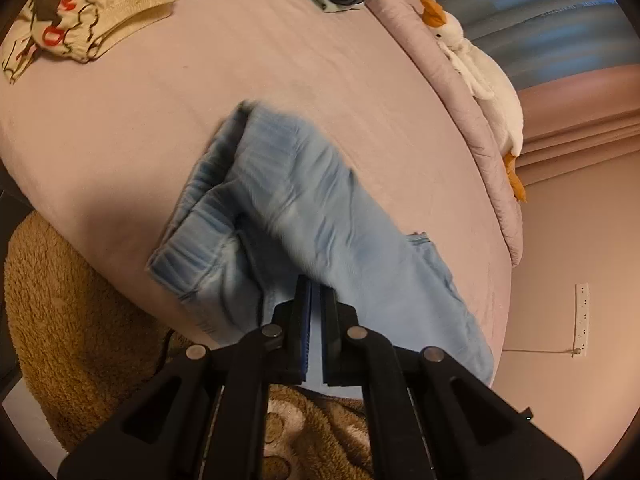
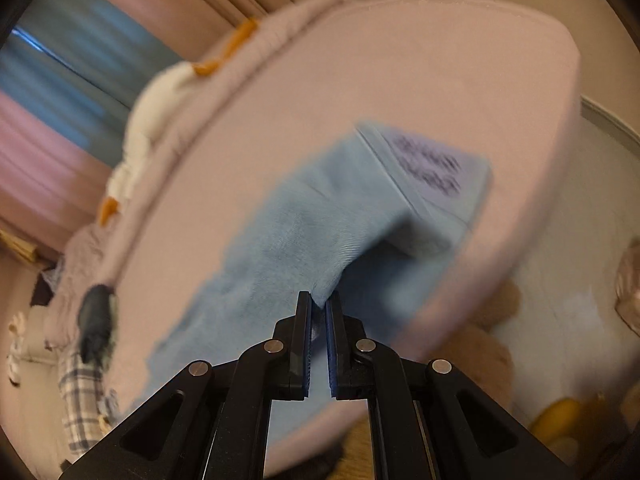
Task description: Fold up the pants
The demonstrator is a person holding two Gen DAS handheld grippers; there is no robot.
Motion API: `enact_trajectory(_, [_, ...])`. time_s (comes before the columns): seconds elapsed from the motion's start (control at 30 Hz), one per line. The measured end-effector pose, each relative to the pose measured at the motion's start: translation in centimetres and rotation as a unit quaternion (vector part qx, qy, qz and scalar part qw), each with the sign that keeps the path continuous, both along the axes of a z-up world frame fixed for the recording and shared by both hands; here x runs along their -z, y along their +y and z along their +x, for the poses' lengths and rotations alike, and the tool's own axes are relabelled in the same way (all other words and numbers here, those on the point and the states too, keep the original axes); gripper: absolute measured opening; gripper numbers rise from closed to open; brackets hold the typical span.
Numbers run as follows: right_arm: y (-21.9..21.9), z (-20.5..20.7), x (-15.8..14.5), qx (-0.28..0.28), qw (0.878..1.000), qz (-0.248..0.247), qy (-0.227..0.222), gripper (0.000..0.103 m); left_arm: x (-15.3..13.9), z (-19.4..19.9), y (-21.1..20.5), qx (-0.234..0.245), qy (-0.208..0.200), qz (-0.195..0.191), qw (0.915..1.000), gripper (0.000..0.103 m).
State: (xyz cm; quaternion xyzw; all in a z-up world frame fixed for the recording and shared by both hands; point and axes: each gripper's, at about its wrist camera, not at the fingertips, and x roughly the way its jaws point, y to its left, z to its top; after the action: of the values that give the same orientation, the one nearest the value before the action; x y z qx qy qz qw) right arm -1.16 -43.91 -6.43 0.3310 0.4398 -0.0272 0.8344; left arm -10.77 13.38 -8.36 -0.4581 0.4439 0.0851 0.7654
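Both grippers: your left gripper (image 1: 316, 304) and right gripper (image 2: 318, 316) pinch the pants (image 1: 288, 216).
Risk: pull unevenly and the fold skews.

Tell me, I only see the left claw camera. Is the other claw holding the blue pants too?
Observer: Yes, the right claw pinches an edge of the blue pants.
Operator: Anything written on them?
Observer: Dark print shows on the far end, too blurred to read.
Operator: What's under the bed on that side?
Observer: Something yellow sits on the floor, too blurred to name.
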Motion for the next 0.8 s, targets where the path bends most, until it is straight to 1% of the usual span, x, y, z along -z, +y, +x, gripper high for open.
enact_trajectory(0.03, [-0.1,0.2,0.6,0.004,1.0,0.0,0.006,0.006,-0.3,0.5,-0.3,0.002,-0.013,-0.002,0.9999,0.006])
enact_trajectory(0.07, [-0.1,0.2,0.8,0.006,1.0,0.004,0.006,0.006,-0.7,1.1,-0.5,0.01,-0.034,0.006,0.9994,0.018])
enact_trajectory(0.1, [-0.1,0.5,1.0,0.007,1.0,0.008,0.007,0.006,-1.3,1.9,-0.8,0.012,-0.026,0.027,0.9992,0.042])
enact_trajectory(0.17, [-0.2,0.8,1.3,0.013,1.0,0.017,0.009,0.006,-1.7,2.4,-0.7,-0.002,-0.015,0.054,0.9984,0.061])
enact_trajectory(0.2, [-0.4,0.8,1.5,0.012,1.0,0.025,0.009,0.006,-1.5,2.5,-0.5,-0.013,-0.015,0.059,0.9981,0.061])
enact_trajectory(0.23, [-0.5,0.7,1.6,0.01,1.0,0.026,0.01,0.007,-1.2,2.5,-0.1,-0.019,-0.01,0.051,0.9985,0.061])
enact_trajectory(0.27, [-0.7,0.7,1.6,0.008,1.0,0.026,0.012,0.009,-0.9,2.6,0.2,-0.02,-0.008,0.042,0.9989,0.061])
enact_trajectory(0.3, [-1.0,0.6,1.8,0.008,0.999,0.031,0.014,0.011,-0.7,2.4,0.7,-0.025,-0.009,0.017,0.9995,0.061])
enact_trajectory(0.37, [-1.4,0.3,1.8,0.013,0.999,0.039,0.014,0.026,-0.8,2.3,1.3,-0.031,-0.017,-0.003,0.9994,0.062])
enact_trajectory(0.4, [-1.7,0.0,1.6,0.02,0.999,0.039,0.009,0.03,-1.1,2.1,1.5,-0.034,-0.023,-0.009,0.9991,0.066])
enact_trajectory(0.47, [-2.3,-0.7,1.0,0.031,0.999,0.038,-0.009,0.04,-1.8,1.6,1.6,-0.034,-0.032,-0.009,0.9989,0.074])
enact_trajectory(0.53, [-2.9,-1.0,0.4,0.03,0.998,0.052,-0.031,0.044,-2.7,1.2,1.2,-0.03,-0.044,-0.008,0.9985,0.076])
enact_trajectory(0.6, [-3.2,-0.8,0.2,0.026,0.997,0.064,-0.037,0.047,-3.2,1.2,1.0,-0.023,-0.063,-0.004,0.9978,0.088])
enact_trajectory(0.63, [-3.1,-0.5,0.2,0.025,0.997,0.067,-0.035,0.047,-3.2,1.5,0.9,-0.02,-0.067,0.004,0.9976,0.088])
enact_trajectory(0.7, [-3.1,-0.1,0.7,0.027,0.997,0.073,-0.023,0.047,-2.6,2.1,1.1,-0.018,-0.048,0.017,0.9986,0.088])
enact_trajectory(0.77, [-3.1,0.2,1.4,0.028,0.995,0.091,-0.02,0.047,-1.6,2.6,1.6,-0.02,-0.032,0.017,0.9991,0.088])
enact_trajectory(0.8, [-3.1,0.3,1.8,0.028,0.994,0.102,-0.018,0.047,-0.8,2.9,2.0,-0.019,-0.024,0.014,0.9994,0.086])
